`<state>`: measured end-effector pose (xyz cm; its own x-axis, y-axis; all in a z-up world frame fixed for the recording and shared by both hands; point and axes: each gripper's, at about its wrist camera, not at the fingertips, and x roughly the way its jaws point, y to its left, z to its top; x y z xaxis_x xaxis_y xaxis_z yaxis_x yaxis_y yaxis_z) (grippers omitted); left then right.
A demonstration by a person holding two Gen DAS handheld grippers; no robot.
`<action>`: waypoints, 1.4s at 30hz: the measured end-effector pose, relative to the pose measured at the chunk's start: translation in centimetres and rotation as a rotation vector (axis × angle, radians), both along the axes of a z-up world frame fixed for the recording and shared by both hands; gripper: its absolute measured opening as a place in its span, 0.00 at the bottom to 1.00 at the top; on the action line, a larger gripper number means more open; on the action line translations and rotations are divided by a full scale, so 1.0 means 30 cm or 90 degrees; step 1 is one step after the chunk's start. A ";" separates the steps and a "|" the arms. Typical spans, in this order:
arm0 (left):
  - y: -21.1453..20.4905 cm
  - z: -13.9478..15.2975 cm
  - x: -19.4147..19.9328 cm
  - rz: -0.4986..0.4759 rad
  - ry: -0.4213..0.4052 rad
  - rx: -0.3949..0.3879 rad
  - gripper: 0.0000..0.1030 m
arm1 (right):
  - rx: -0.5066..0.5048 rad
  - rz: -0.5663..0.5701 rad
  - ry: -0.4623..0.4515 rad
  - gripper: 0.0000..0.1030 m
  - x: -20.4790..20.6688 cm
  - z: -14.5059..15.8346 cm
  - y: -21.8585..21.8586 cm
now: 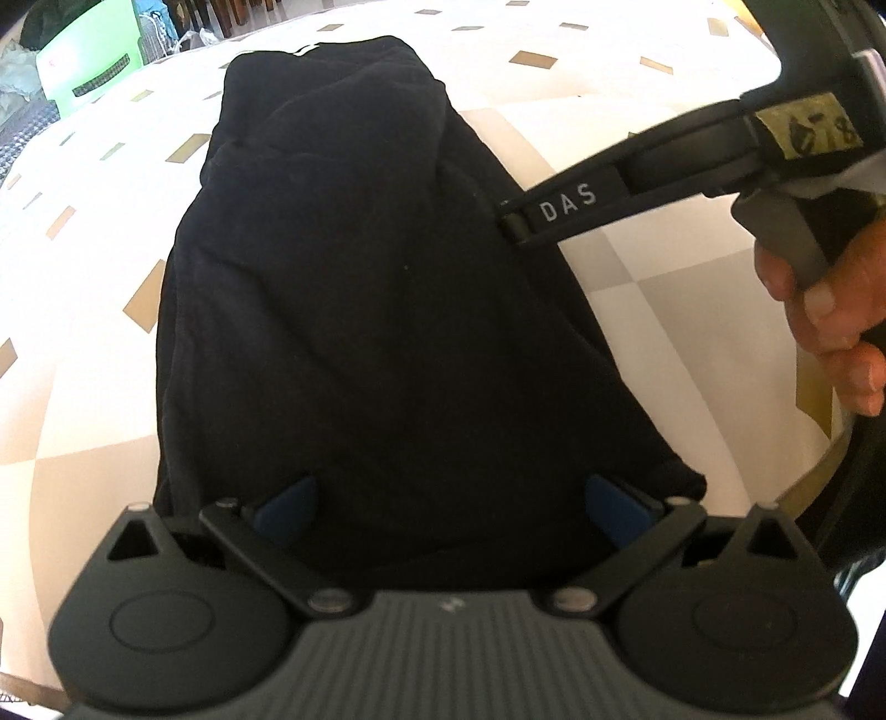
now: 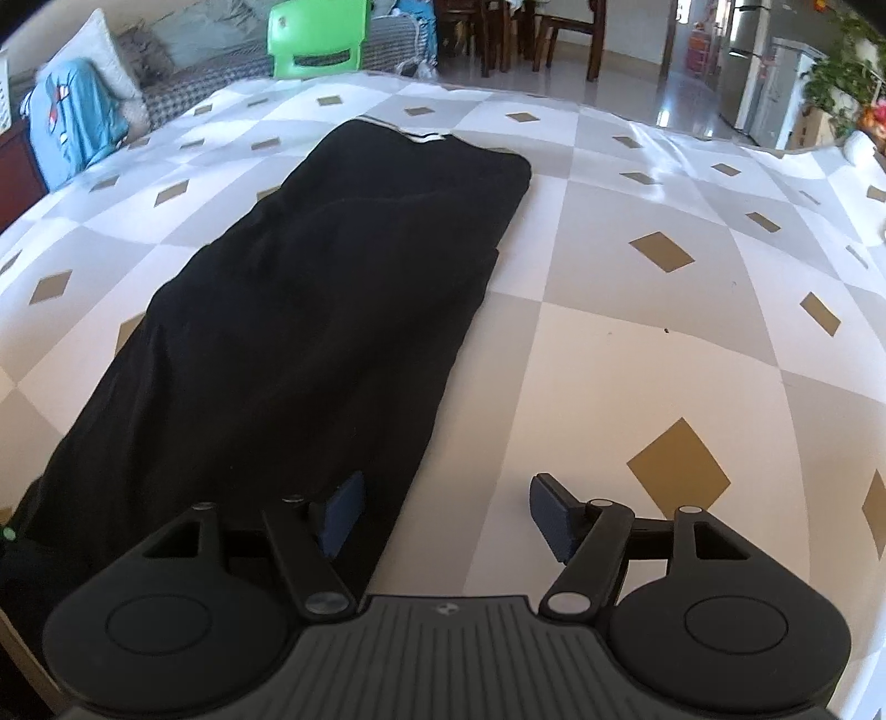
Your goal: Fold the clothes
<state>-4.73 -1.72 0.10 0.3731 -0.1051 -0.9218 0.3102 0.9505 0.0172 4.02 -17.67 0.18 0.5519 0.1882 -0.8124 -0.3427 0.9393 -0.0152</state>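
Between the blue pads of the left gripper [image 1: 449, 498], at its near hem, lies the black garment [image 1: 354, 288]: a long, narrow strip, already doubled lengthwise, running away from the fingers across the checked tablecloth [image 2: 637, 343]. Judged soft, light and limp; thick layered edges, will sag and slide on the glossy cloth unless both near corners are taken together. Best hold: the two near hem corners, pinching all layers.

Left gripper: jaws wide, pads straddling the hem, cloth between them, no pinch visible; steeply nose-down over the fabric.

Right gripper [image 2: 448, 515]: jaws stand well apart, nothing held. Left pad [image 2: 346, 512] sits over the garment's right edge, right pad [image 2: 548, 515] over bare tablecloth, so the edge lies inside the gap. Tilted down, less steeply. In the left view its finger [image 1: 559, 213] meets the garment's right side, with the person's hand [image 1: 830, 310] on the trigger.

Beyond the far end: a green chair [image 2: 318, 41].
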 end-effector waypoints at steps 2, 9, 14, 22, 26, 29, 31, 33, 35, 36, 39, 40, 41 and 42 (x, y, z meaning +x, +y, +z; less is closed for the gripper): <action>0.011 0.005 0.011 0.005 -0.001 -0.005 1.00 | -0.003 0.003 0.007 0.65 -0.003 0.002 0.000; 0.075 0.035 0.018 0.062 -0.013 -0.020 1.00 | -0.009 0.003 0.042 0.65 0.001 0.016 0.001; 0.131 0.060 0.040 0.110 -0.027 -0.050 1.00 | 0.045 -0.042 0.027 0.64 0.024 0.029 -0.035; 0.185 0.069 0.066 0.148 -0.027 -0.054 1.00 | 0.115 -0.035 -0.018 0.64 0.075 0.077 -0.019; 0.205 0.080 0.057 0.167 -0.027 -0.046 1.00 | 0.126 0.018 -0.031 0.60 0.102 0.096 0.021; 0.211 0.098 0.034 0.173 -0.028 -0.046 1.00 | 0.133 0.054 -0.022 0.55 0.115 0.090 0.053; 0.222 0.105 0.036 0.174 -0.029 -0.046 1.00 | 0.134 0.080 -0.015 0.54 0.121 0.084 0.080; 0.234 0.111 0.037 0.175 -0.029 -0.047 1.00 | 0.129 0.115 -0.015 0.54 0.127 0.083 0.113; 0.246 0.118 0.038 0.175 -0.029 -0.048 1.00 | 0.116 0.156 -0.020 0.54 0.137 0.088 0.150; 0.253 0.122 0.039 0.175 -0.028 -0.049 1.00 | 0.112 0.175 -0.022 0.54 0.144 0.090 0.165; 0.274 0.134 0.039 0.175 -0.028 -0.053 1.00 | 0.095 0.223 -0.024 0.54 0.167 0.089 0.206; 0.280 0.138 0.038 0.175 -0.028 -0.053 1.00 | 0.086 0.236 -0.024 0.53 0.176 0.085 0.218; 0.286 0.141 0.038 0.174 -0.028 -0.053 1.00 | 0.077 0.247 -0.023 0.53 0.185 0.081 0.229; 0.292 0.145 0.037 0.173 -0.029 -0.052 1.00 | 0.070 0.256 -0.022 0.53 0.193 0.076 0.237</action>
